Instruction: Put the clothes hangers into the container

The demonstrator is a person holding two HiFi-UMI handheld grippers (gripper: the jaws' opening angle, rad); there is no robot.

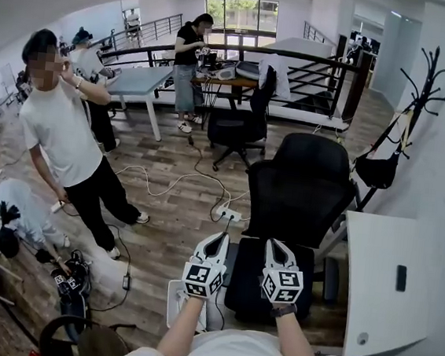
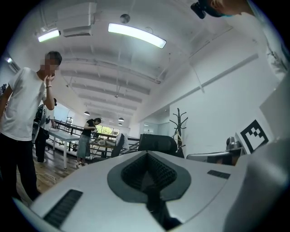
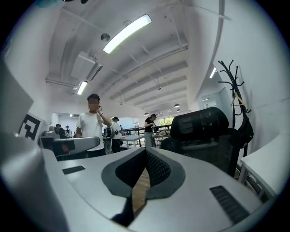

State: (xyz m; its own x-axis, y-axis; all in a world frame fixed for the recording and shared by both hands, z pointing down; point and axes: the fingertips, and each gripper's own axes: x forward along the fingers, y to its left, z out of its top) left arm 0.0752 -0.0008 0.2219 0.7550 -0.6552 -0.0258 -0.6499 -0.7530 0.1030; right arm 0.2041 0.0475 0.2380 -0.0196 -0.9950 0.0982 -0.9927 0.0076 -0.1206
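Observation:
No clothes hanger and no container can be made out in any view. In the head view both grippers are held up side by side, pointing forward and level over a black office chair. My left gripper has its jaws closed tip to tip with nothing between them; the left gripper view shows the same, left gripper. My right gripper is shut and empty as well, and in its own view the right gripper has its ribbed pads meeting at the tip.
A white table stands at the right, with a black coat rack and hanging black bag behind it. A person in a white shirt stands at the left. Cables and a power strip lie on the wooden floor.

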